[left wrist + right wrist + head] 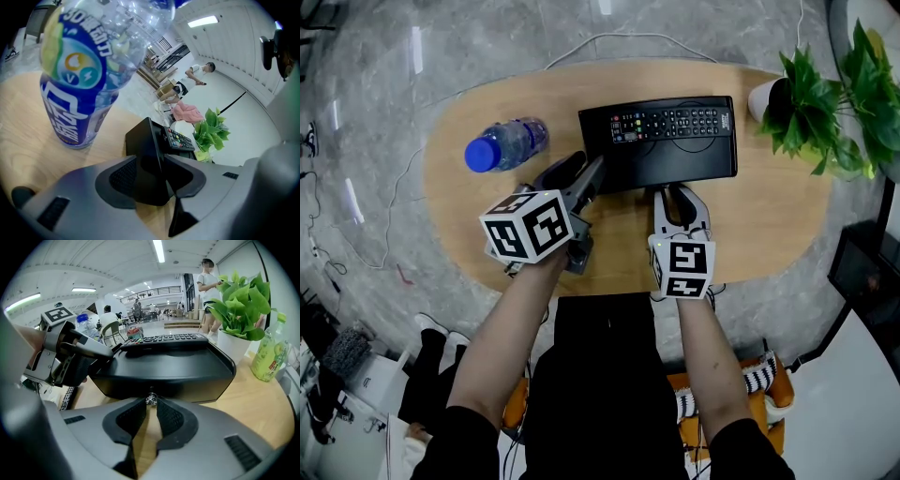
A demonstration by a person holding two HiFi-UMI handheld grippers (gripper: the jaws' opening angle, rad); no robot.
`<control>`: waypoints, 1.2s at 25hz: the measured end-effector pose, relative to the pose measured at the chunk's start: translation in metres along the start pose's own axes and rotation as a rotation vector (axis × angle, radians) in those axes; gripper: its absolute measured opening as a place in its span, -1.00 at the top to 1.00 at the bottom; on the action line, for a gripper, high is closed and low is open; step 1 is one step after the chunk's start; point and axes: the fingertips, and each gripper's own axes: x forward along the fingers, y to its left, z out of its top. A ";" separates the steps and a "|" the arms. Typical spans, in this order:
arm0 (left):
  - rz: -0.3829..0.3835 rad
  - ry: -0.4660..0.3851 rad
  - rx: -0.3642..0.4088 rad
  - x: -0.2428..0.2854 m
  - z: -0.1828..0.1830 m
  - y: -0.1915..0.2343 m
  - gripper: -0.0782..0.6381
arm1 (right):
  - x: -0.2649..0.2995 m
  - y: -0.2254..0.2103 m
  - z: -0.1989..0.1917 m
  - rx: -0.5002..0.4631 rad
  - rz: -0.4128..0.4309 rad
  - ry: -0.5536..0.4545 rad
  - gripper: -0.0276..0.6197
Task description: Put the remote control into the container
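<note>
The black remote control lies in the black container on the wooden table, along its far side. My left gripper is shut on the container's near left corner, and the black wall fills the space between its pads. My right gripper sits at the container's near edge. Its jaws pinch a small silvery knob on the front wall. The remote shows above that wall, and the left gripper at the left.
A blue-capped water bottle stands left of the container, close to the left gripper. A potted plant in a white pot stands at the table's right end, with a green bottle near it. A person stands in the background.
</note>
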 end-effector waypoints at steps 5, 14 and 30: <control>0.001 0.011 0.023 0.000 0.000 0.000 0.26 | -0.001 0.001 -0.002 -0.015 -0.010 0.006 0.68; -0.013 0.001 0.012 0.000 0.000 0.000 0.26 | -0.016 0.004 -0.017 -0.068 -0.020 0.002 0.68; -0.029 -0.022 0.031 -0.001 0.001 0.000 0.26 | -0.043 0.011 -0.048 -0.042 -0.036 0.010 0.68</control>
